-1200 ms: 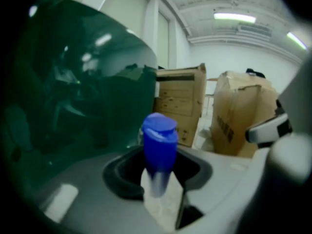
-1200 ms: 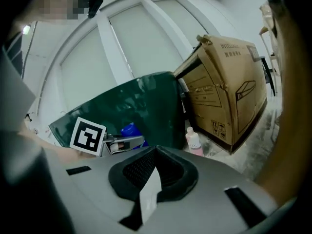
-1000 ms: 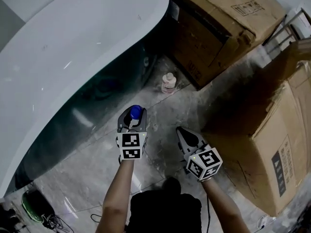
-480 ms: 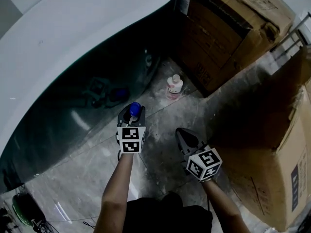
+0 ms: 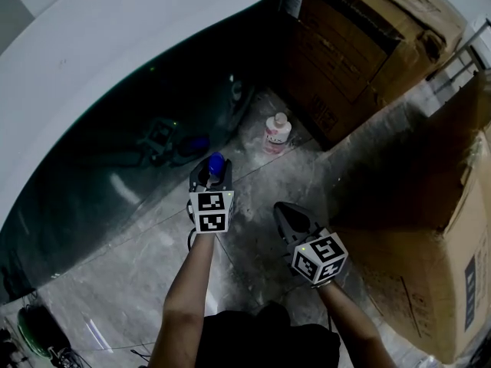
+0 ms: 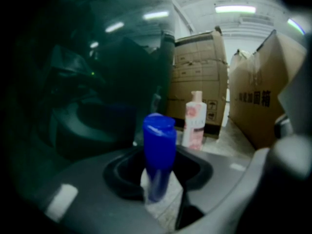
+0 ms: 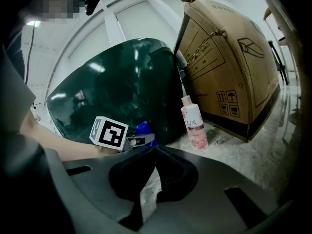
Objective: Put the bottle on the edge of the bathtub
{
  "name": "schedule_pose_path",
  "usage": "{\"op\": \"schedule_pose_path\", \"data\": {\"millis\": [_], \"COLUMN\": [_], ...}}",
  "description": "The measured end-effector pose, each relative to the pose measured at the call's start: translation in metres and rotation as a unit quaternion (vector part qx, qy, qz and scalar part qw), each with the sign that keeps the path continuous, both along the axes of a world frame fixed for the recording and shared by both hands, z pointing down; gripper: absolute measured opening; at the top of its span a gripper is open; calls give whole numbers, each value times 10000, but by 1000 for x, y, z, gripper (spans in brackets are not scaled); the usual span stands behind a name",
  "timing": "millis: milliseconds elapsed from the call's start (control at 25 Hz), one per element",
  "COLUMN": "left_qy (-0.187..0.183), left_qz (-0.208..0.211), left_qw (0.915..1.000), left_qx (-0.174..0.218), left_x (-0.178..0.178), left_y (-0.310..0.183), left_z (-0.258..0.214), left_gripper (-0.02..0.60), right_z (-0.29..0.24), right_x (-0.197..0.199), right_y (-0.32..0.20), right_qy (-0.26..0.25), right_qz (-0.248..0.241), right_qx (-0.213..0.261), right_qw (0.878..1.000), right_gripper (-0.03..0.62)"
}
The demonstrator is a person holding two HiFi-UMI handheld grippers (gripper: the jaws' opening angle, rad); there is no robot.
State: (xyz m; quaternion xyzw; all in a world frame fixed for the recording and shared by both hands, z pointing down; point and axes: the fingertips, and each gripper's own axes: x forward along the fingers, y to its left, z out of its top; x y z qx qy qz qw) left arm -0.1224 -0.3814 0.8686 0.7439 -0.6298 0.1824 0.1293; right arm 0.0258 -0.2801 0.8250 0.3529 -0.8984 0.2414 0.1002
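A blue bottle [image 6: 159, 152] stands upright between the jaws of my left gripper [image 6: 162, 191], which is shut on it. From the head view only its blue cap [image 5: 215, 163] shows, poking out ahead of the left gripper [image 5: 211, 178], low beside the bathtub's dark glossy side [image 5: 115, 167]. The tub's white rim [image 5: 115, 44] curves across the upper left. To the right, my right gripper [image 5: 282, 210] hangs over the floor with its jaws shut [image 7: 155, 148] and nothing in them.
A pink-and-white bottle [image 5: 277, 133] [image 7: 194, 125] stands on the marble floor by the tub's end. Large cardboard boxes [image 5: 360, 44] [image 5: 430, 244] close off the back and right. Cables and a green object [image 5: 34, 332] lie at the lower left.
The head view has swung closer to the tub's dark side. My left gripper, still holding the blue bottle, has edged slightly forward. The right gripper has hardly moved.
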Motion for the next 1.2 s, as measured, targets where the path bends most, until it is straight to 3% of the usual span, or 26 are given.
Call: {"op": "schedule_pose_path", "data": {"millis": [360, 480, 680, 960, 1200], "left_qy": [61, 86, 149, 162, 218], "left_qz": [83, 131, 111, 185, 160], "left_qw": [9999, 9998, 9997, 9994, 9995], "left_qx": [-79, -160, -168, -236, -131], "left_x": [-4, -4, -6, -5, -7], "left_y": [0, 0, 7, 28, 52], "left_z": [1, 4, 1, -12, -35], "left_gripper": [164, 212, 213, 202, 150], "right_z": [-5, -6, -11, -28, -45], "right_x": [1, 1, 0, -3, -4], "right_y": [-1, 0, 2, 3, 6], "right_qy": [95, 142, 202, 226, 206], "right_qz": [7, -3, -35, -45, -21], "right_qx": [72, 76, 136, 274, 413], "right_qw": [9999, 9999, 9997, 9994, 9989], "right_gripper": [2, 2, 2, 2, 2]}}
